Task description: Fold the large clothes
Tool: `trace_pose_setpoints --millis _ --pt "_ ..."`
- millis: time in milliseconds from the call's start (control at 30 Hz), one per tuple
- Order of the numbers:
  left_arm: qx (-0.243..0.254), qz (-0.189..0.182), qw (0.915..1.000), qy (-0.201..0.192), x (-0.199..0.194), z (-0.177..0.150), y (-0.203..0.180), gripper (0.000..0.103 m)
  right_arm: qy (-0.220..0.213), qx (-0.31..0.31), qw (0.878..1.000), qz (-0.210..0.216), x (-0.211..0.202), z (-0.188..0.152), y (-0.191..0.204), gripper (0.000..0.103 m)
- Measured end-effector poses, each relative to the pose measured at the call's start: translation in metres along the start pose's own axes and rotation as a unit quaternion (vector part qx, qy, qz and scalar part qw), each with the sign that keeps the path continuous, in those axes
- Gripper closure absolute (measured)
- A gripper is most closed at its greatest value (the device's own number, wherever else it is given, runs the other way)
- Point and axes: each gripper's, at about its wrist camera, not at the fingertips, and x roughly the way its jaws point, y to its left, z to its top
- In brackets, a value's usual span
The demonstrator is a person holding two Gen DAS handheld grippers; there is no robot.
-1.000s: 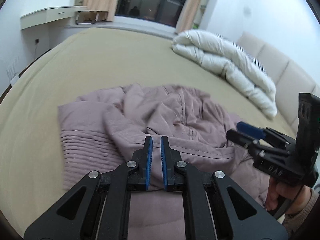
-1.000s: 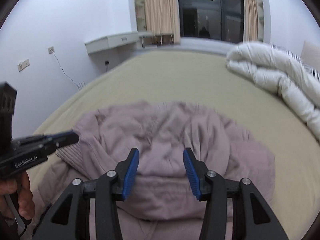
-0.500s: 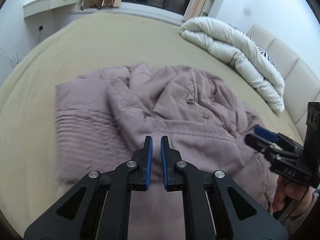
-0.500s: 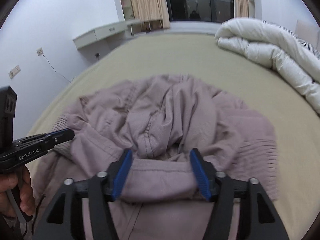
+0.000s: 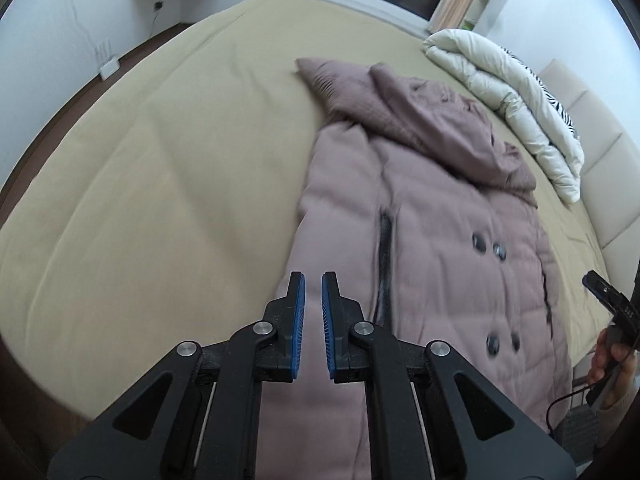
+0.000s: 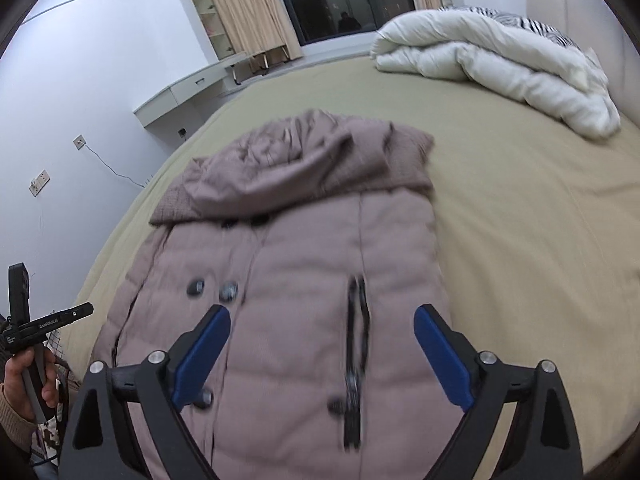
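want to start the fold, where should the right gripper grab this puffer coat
Probably the long side edge of the mauve puffer coat nearest the open right gripper, coming from the bare bed. The coat lies flat, buttons up, hood at the far end, so that edge is thin and free to pinch.

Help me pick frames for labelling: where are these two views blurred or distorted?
Left wrist view: coat buttons and zip smeared, bed edges bowed by the fisheye. Right wrist view: coat streaked too, while the right claw stays sharp.
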Motion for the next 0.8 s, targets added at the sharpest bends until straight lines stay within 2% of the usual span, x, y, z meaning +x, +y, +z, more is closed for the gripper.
trace_pose_setpoints --millis 100,133,200,233,267,400,600,700,800 --pt "0.002 0.017 0.9998 0.009 -0.015 -0.031 0.014 0.094 0.015 0.031 0.999 -0.005 -0.013 -0.026 -0.012 0.007" --pt "0.003 0.021 0.9997 0.010 -0.020 -0.038 0.016 0.090 0.016 0.042 0.999 -0.007 -0.018 -0.033 -0.015 0.007" --pt "0.002 0.023 0.9997 0.012 -0.035 -0.059 0.028 0.069 0.018 0.057 0.998 -0.010 -0.026 -0.046 -0.019 0.005" --pt "0.001 0.024 0.9997 0.010 -0.039 -0.063 0.029 0.036 0.020 0.065 0.998 -0.011 -0.030 -0.052 -0.022 0.001" --pt "0.002 0.022 0.9997 0.007 -0.045 -0.069 0.031 0.019 0.023 0.071 0.997 -0.010 -0.033 -0.058 -0.023 0.000" --pt "0.031 0.014 0.9993 0.013 -0.057 -0.083 0.020 0.019 0.030 0.077 0.997 -0.012 -0.043 -0.075 -0.026 0.000" --pt "0.027 -0.010 0.9975 0.065 -0.047 -0.094 0.018 0.019 0.037 0.109 0.993 -0.017 -0.060 -0.092 -0.047 0.000" --pt "0.016 -0.034 0.9948 0.095 -0.038 -0.103 0.018 0.019 0.052 0.128 0.990 -0.030 -0.064 -0.103 -0.066 0.000" --pt "0.027 -0.039 0.9915 0.121 -0.029 -0.116 0.016 0.019 0.068 0.154 0.985 -0.023 -0.065 -0.114 -0.081 0.000"
